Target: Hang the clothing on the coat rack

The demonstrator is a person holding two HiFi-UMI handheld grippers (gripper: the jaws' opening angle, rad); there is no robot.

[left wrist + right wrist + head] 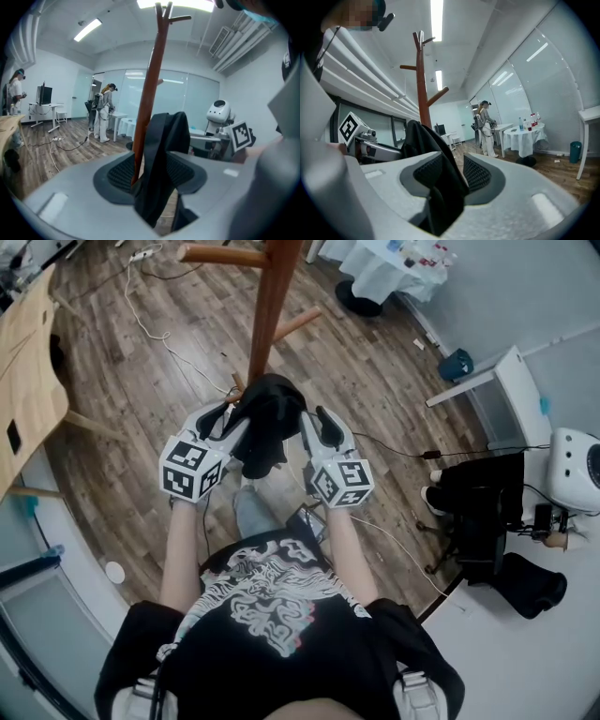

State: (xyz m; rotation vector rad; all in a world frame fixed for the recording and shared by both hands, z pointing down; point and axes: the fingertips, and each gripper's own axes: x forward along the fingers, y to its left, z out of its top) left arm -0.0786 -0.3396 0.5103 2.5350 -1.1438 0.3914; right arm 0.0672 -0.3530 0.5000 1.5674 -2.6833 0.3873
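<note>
As the clothing (267, 432) is draped at the coat rack (270, 324),
the left hand-held gripper (232, 418) and right hand-held gripper (317, 420) are spread loosely around it.

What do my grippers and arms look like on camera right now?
The left gripper and right gripper are light grey moulded shells with black ribbed pads inside. Each carries a white cube printed with black square markers. The person wears a black short-sleeved T-shirt with a white pattern; forearms are uncovered.
</note>
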